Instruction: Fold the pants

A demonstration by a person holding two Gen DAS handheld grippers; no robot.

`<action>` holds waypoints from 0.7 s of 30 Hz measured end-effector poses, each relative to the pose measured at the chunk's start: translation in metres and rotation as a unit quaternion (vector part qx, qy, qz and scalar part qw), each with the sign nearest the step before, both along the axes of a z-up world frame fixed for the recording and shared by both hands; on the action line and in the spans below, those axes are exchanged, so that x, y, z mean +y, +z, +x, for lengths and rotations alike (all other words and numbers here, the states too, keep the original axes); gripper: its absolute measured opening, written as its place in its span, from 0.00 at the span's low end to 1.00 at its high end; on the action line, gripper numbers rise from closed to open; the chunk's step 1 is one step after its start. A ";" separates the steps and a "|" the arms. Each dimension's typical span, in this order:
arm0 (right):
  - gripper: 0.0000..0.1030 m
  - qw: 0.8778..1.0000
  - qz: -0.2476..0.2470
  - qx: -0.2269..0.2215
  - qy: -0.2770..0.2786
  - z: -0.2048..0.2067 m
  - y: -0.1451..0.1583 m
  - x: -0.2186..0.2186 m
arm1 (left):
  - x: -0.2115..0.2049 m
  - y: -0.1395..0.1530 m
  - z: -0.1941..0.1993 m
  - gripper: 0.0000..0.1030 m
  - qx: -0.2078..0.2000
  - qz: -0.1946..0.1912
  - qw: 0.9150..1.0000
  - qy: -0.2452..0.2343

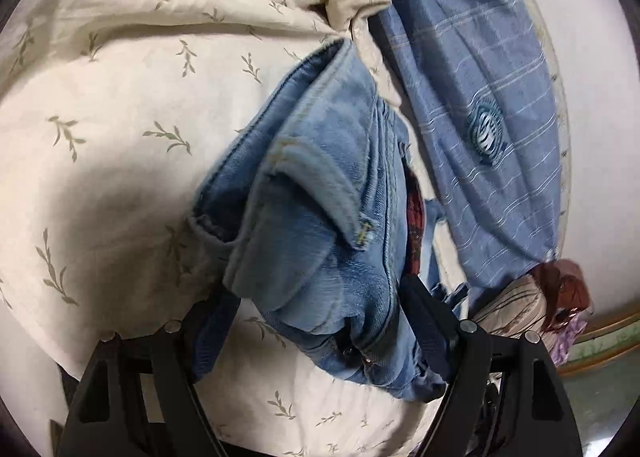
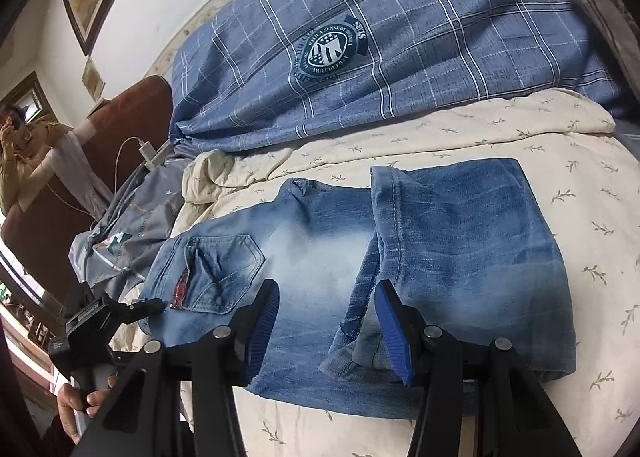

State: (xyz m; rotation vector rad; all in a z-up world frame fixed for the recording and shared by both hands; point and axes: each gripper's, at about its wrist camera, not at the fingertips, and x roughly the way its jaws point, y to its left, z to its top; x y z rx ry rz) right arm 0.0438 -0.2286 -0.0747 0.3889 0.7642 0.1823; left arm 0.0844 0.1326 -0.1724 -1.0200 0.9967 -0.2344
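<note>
Light blue jeans (image 2: 460,249) lie folded on the cream leaf-print bed cover (image 2: 520,137), one leg turned back so its hem lies over the thighs. The back pocket (image 2: 216,269) shows a strip of red trim. My right gripper (image 2: 328,325) hovers low over the middle of the jeans, blue pads (image 2: 264,321) apart, nothing pinched. My left gripper (image 1: 320,297) stands wide at the waist end. The bunched waistband (image 1: 320,217) lies between its fingers without being squeezed. The right wrist view shows this left gripper (image 2: 148,305) at the waist edge, held by a hand (image 2: 80,401).
A blue plaid quilt (image 2: 400,37) with a round badge lies behind the jeans. A grey garment (image 2: 132,225) is crumpled to the left, by a brown headboard (image 2: 132,117) with a white charger (image 2: 146,151). A person (image 2: 24,145) shows at far left. Red and striped cloths (image 1: 540,297) lie at the bed's edge.
</note>
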 end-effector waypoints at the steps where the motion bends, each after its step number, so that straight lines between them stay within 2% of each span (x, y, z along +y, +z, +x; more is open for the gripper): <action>1: 0.51 1.000 0.001 -0.001 -0.002 0.000 0.000 -0.001 | 0.003 -0.001 -0.002 0.80 -0.003 -0.004 1.000 0.002; 5: 0.51 1.000 -0.002 0.001 -0.005 0.000 -0.002 -0.001 | 0.011 -0.005 -0.005 0.79 -0.008 -0.031 0.999 0.022; 8: 0.51 1.000 -0.006 -0.002 -0.003 0.000 -0.002 0.002 | 0.015 -0.006 -0.002 0.79 -0.012 -0.034 0.999 0.025; 15: 0.51 1.000 -0.015 -0.005 -0.007 0.001 -0.004 0.003 | 0.021 -0.010 0.000 0.77 -0.059 -0.072 0.995 0.035; 17: 0.51 1.000 -0.018 -0.003 -0.006 0.002 -0.006 0.004 | 0.022 -0.009 -0.001 0.73 -0.078 -0.073 0.994 0.032; 19: 0.51 1.000 -0.022 -0.004 0.000 0.003 -0.008 0.008 | 0.021 -0.009 0.003 0.54 -0.085 -0.064 0.994 0.021; 21: 0.51 1.000 -0.023 -0.014 0.009 0.003 -0.008 0.015 | 0.021 -0.011 0.008 0.52 -0.085 -0.058 0.995 0.012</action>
